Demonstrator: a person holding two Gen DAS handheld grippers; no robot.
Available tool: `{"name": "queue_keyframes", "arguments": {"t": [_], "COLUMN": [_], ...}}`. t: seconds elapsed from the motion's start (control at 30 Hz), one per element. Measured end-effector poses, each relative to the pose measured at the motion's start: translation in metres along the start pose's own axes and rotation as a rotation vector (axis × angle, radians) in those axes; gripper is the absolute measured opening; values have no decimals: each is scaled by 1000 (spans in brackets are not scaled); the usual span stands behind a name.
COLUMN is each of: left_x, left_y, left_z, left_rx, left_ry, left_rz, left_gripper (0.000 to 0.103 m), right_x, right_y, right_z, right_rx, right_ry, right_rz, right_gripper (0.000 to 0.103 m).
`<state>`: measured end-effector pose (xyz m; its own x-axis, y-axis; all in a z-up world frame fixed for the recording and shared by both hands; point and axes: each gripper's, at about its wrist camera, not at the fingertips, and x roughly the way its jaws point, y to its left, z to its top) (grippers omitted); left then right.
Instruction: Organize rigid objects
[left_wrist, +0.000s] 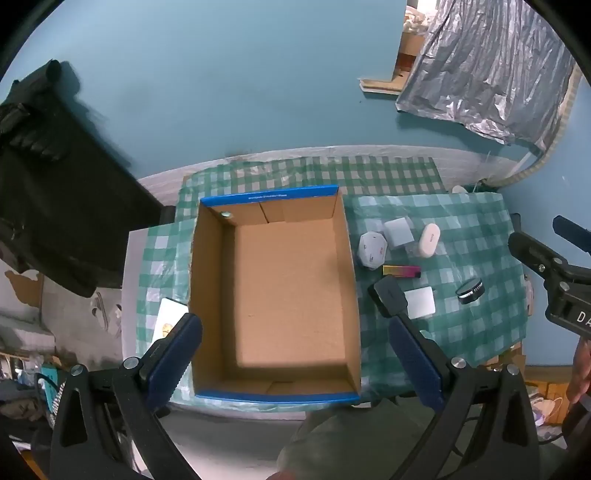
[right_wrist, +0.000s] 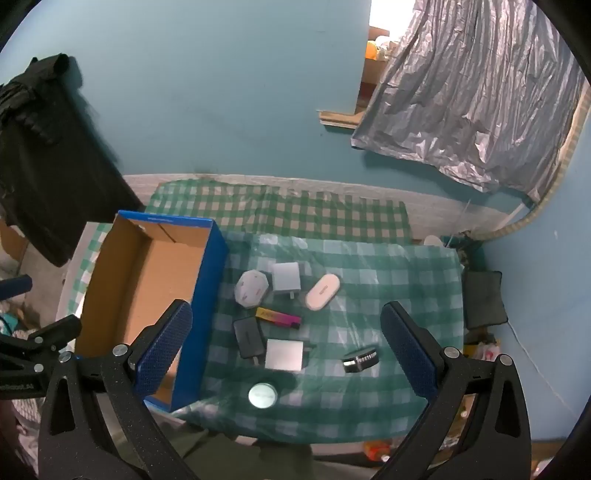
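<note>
Left gripper (left_wrist: 291, 325) spread wide, holding nothing, above cardboard box (left_wrist: 291, 295). Right gripper (right_wrist: 288, 325) likewise agape, unloaded, over items on checked cloth (right_wrist: 388, 266): black adapter (right_wrist: 249, 336), white square block (right_wrist: 284, 354), round tin (right_wrist: 262, 395), possibly lidded.

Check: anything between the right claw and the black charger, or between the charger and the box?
Nothing visible blocks the open right claw from the black charger. Only the cardboard box near wall stands between; lift over it.
</note>
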<state>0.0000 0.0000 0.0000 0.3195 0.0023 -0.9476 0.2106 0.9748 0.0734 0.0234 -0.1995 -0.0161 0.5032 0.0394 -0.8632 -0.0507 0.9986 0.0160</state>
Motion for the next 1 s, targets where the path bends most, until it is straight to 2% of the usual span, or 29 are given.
{"name": "queue_keyframes", "arguments": {"t": [0.47, 1.0], "left_x": [-7, 2], "left_y": [2, 9], "left_z": [-2, -3], "left_rx": [-28, -3], "left_ry": [-13, 11], "left_rz": [4, -13], "left_gripper": [101, 101], "right_x": [-4, 5], "right_y": [8, 9], "right_z": [-5, -6], "right_rx": [-1, 11], "right_ry": [16, 35], "right_rz": [-4, -8], "right_gripper": [101, 101]}}
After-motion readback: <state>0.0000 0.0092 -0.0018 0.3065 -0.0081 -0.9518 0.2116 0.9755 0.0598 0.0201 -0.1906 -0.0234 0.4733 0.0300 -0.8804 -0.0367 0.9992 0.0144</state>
